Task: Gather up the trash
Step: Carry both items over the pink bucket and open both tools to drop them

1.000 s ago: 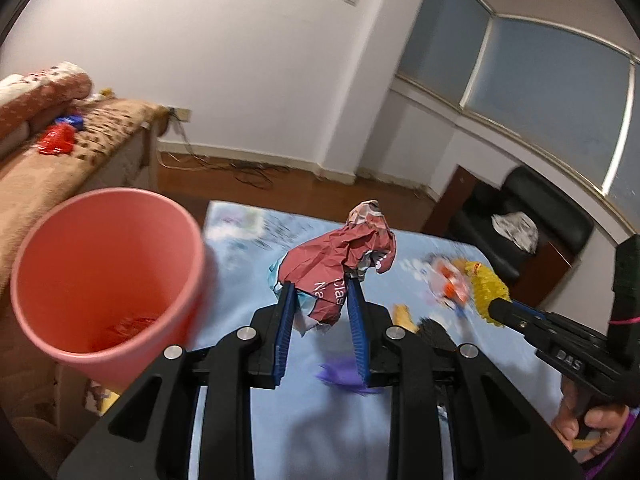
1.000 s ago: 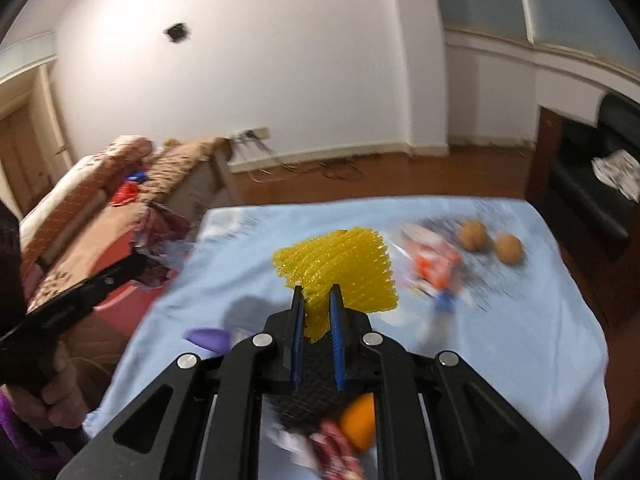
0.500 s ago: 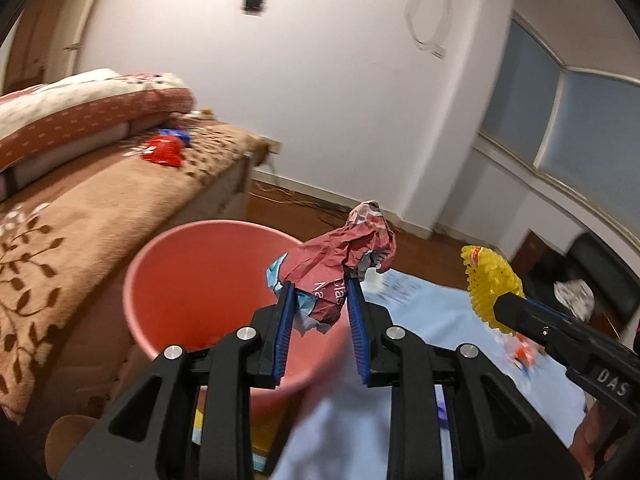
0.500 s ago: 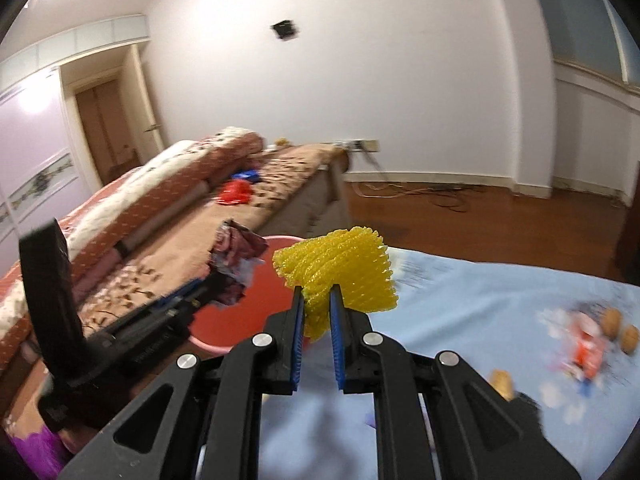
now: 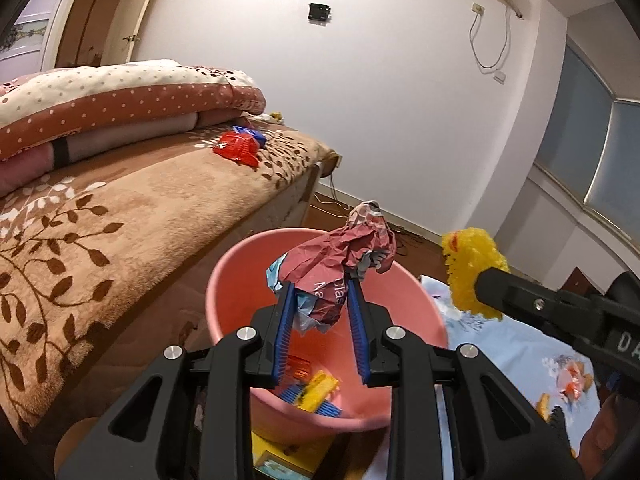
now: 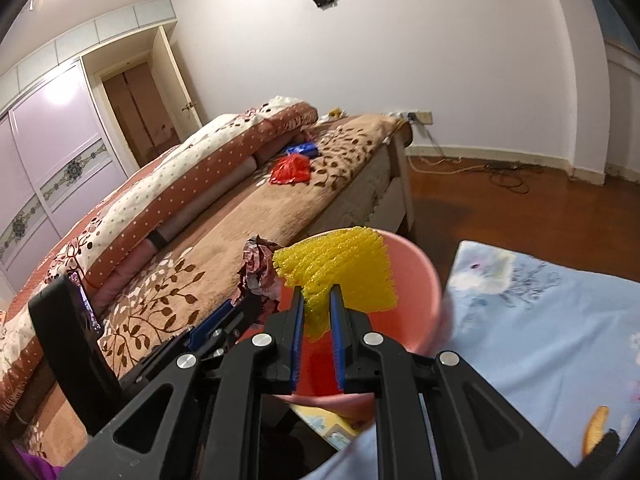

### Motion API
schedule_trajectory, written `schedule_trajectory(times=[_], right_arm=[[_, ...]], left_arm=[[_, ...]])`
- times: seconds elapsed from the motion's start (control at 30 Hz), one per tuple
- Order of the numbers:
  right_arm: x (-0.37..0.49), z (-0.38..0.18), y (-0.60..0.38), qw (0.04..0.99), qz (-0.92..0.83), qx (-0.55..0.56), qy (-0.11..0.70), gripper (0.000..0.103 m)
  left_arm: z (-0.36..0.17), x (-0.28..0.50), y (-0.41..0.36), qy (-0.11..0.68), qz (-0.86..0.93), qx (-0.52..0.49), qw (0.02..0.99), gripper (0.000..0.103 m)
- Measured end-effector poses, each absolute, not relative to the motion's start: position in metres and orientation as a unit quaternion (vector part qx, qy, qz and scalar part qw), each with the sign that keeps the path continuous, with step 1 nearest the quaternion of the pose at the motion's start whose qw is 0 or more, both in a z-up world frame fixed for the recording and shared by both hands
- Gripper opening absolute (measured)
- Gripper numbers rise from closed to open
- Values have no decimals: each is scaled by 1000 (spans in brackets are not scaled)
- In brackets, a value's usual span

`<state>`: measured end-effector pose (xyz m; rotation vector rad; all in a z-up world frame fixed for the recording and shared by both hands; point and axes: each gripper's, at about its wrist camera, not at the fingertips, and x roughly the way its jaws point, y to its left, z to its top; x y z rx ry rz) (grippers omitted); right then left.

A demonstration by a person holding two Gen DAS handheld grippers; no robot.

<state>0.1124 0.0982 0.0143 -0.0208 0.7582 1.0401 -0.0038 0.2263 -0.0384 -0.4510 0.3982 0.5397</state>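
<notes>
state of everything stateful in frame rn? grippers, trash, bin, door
left gripper: shut on crumpled red wrapper, above the bin
right gripper: shut on yellow foam net, held over the bin
pink bin: upright, open top, some trash already inside
red bag: lying loose on the bed
door: appears closed
</notes>
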Motion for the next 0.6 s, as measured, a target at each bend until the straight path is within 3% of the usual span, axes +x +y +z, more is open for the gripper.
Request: schedule_trajectory(times=[0.6], right_arm=[[123,-16,137,783,482,-35,393,20]], left_arm=[[-56,-4,252,206,273,-247,906,27]])
